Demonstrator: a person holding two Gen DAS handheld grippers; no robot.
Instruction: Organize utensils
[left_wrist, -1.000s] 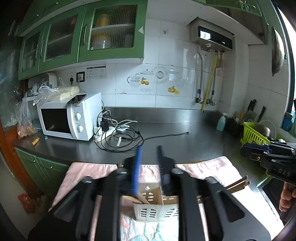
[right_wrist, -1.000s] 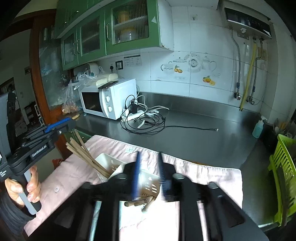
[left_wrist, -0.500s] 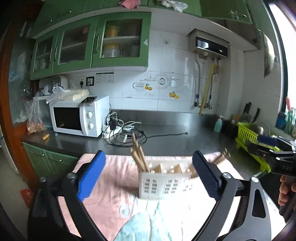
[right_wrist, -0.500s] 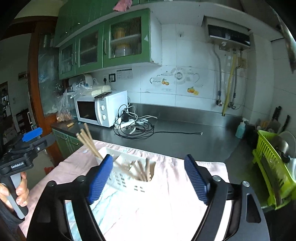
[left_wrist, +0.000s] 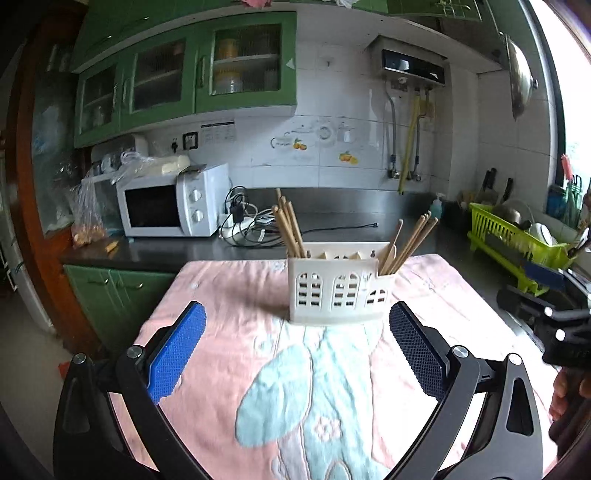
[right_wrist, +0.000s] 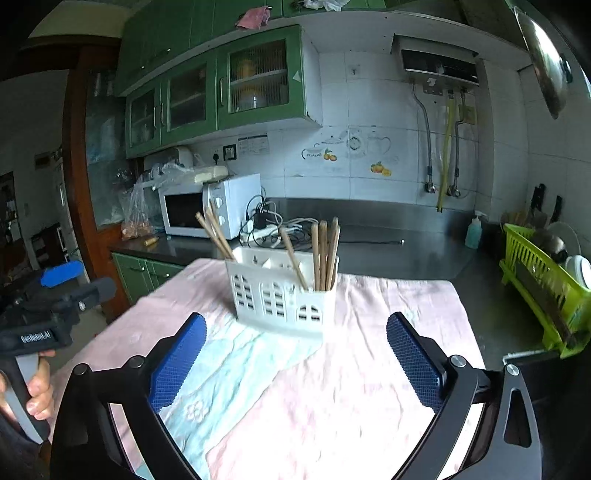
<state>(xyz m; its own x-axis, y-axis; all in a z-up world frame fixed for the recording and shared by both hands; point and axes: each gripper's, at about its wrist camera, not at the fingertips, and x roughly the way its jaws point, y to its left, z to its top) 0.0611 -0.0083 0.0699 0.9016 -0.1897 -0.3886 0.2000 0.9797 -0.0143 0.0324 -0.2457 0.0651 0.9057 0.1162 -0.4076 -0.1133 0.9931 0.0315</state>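
Observation:
A white plastic utensil holder (left_wrist: 338, 295) (right_wrist: 280, 299) stands upright on a pink and pale blue towel (left_wrist: 229, 295). Wooden chopsticks lean out of its left end (left_wrist: 290, 229) and its right end (left_wrist: 410, 240); the right wrist view shows the same two bundles (right_wrist: 216, 232) (right_wrist: 325, 254). My left gripper (left_wrist: 296, 314) is open just short of the holder, with nothing between its blue pads. My right gripper (right_wrist: 296, 320) faces the holder from the other side. Its jaws are opening and only towel lies between them.
A white microwave (left_wrist: 170, 203) and a tangle of cables (left_wrist: 251, 229) sit on the steel counter (left_wrist: 351, 221) behind the towel. A green dish rack (left_wrist: 517, 243) with dishes and a soap bottle (left_wrist: 436, 206) stand at the right. A hand (right_wrist: 37, 391) grips the left gripper's handle.
Both grippers went from nearly shut close over the holder to wide open. Both have drawn back and sunk, so the holder now stands clear in front of them.

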